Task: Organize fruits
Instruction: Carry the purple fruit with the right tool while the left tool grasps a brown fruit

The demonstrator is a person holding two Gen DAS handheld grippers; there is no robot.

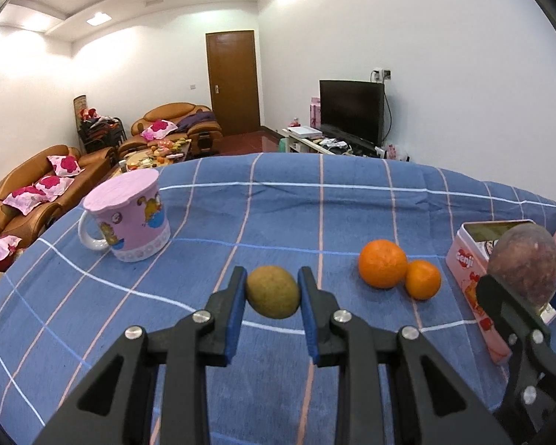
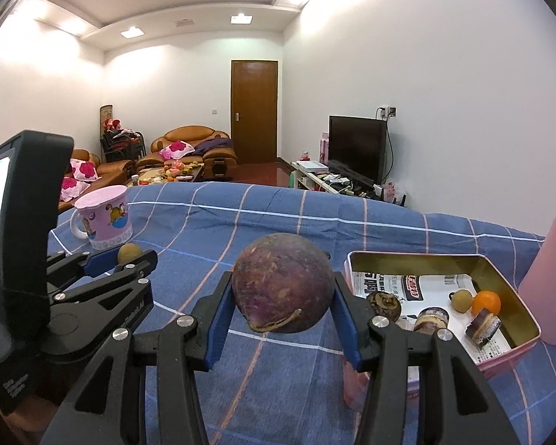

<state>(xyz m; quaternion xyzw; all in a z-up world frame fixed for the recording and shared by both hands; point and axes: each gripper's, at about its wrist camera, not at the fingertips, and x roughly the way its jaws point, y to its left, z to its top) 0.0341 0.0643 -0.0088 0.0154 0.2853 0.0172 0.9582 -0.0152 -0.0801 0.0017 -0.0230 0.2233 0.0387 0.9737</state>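
My left gripper (image 1: 272, 291) is shut on a small green-brown round fruit (image 1: 273, 291), held above the blue checked cloth. The same fruit (image 2: 129, 252) shows in the left gripper (image 2: 129, 256) at the left of the right wrist view. My right gripper (image 2: 282, 289) is shut on a large purple round fruit (image 2: 282, 282), held beside the left rim of a pink tin box (image 2: 500, 359). That purple fruit (image 1: 523, 265) also appears by the box (image 1: 463, 259) in the left wrist view. Two oranges (image 1: 383, 264) (image 1: 422, 279) lie on the cloth, touching each other.
The box holds paper, a small orange (image 2: 486, 301), a small brown fruit (image 2: 460, 299) and several dark pieces (image 2: 383, 304). A pink lidded mug (image 1: 129, 218) stands at the far left of the table. A tall pink object (image 2: 552, 278) stands right of the box.
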